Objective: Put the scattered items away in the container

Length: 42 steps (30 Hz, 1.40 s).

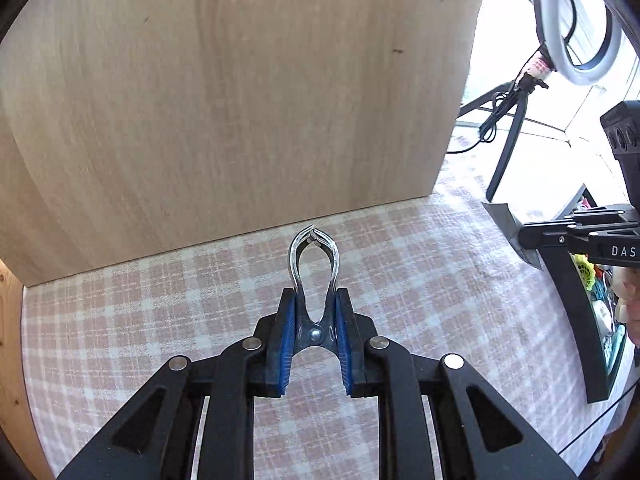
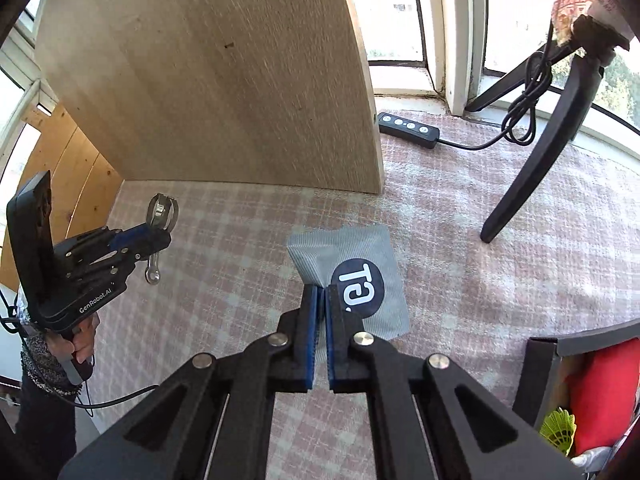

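Observation:
My left gripper (image 1: 315, 312) is shut on a metal nipper tool (image 1: 314, 264) and holds it above the checked cloth, its cutting tips pointing at the wooden board. The same tool (image 2: 162, 210) shows in the right wrist view, held in the left gripper (image 2: 154, 236) at the far left. My right gripper (image 2: 322, 300) is shut on a grey sachet (image 2: 360, 280) with a dark round logo, lifted over the cloth. The dark container (image 1: 580, 320) with colourful items stands at the right edge of the left wrist view; its corner (image 2: 544, 368) shows at the lower right.
A tall wooden board (image 1: 240, 100) stands upright just behind the cloth. A ring light's tripod leg (image 2: 532, 176) rests on the table at the right, with a black cable remote (image 2: 408, 130) beside the board. Windows lie behind. A red item (image 2: 600, 392) and a yellow-green shuttlecock (image 2: 558, 432) sit in the container.

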Motion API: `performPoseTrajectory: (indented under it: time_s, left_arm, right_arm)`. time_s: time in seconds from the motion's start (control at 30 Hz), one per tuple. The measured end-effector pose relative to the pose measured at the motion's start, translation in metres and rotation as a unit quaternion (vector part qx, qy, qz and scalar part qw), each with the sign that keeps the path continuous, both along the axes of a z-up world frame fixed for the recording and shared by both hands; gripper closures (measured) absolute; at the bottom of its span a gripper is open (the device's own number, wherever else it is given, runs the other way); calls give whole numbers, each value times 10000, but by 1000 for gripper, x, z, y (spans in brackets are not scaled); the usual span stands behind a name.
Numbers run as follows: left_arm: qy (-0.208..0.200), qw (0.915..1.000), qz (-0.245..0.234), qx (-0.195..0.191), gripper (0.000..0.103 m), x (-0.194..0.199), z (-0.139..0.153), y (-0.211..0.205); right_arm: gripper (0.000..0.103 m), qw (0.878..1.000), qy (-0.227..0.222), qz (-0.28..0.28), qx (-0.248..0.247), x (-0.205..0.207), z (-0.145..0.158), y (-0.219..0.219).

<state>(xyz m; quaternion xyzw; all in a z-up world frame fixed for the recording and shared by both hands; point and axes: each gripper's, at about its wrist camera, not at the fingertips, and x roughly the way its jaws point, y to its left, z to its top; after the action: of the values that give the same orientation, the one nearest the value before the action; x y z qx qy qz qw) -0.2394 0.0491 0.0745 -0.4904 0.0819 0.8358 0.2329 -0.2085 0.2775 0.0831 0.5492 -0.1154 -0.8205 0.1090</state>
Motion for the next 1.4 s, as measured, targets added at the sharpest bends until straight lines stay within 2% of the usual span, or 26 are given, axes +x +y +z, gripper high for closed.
performPoseTrajectory:
  time_s: [0.13,0.2,0.4,0.63,0.83,0.9,0.93,1.0,1.03,1.1,1.17,1.4]
  left_arm:
    - [148,9986,-494,109,86,22,28,38]
    - [205,9967,-763,192,85,31,36,70]
    - [308,9843,-1681,442,85,69,69,184]
    - [191,9615,-2672,606,85,118,75,319]
    - [70,9488,-3093,630,85,145,73,394]
    - [25,9452,-3203,626,85,150,71,412]
    - [-20,9432,-3276,555,81,151,68,421]
    - [60,9505,-3096,241,75,149,61,436]
    - [122,9538,-2996,210,75,146,60,438]
    - [114,9581,-2838,373,75,139,64,432]
    - [124,9596,-2775,456,75,133,68,422]
    - [266,9646,-2606,314,75,121,77,385]
  right_arm:
    - [99,9994,298,-182,-63,28,26,22]
    - [99,9986,428,-313,-66,45,41,42]
    - [99,9920,638,-1069,192,103,77,138]
    - [99,9748,505,-2082,627,163,86,252]
    - [99,9622,282,-2561,884,185,75,313]
    - [99,9611,226,-2600,903,187,69,324]
    - [98,9626,204,-2567,841,186,66,328]
    - [94,9587,158,-2702,872,187,63,335]
    - [85,9552,140,-2812,907,189,63,339]
    - [75,9527,254,-2913,830,194,63,341]
    - [74,9525,300,-2920,807,197,66,342]
    - [74,9533,450,-2902,703,198,73,333]
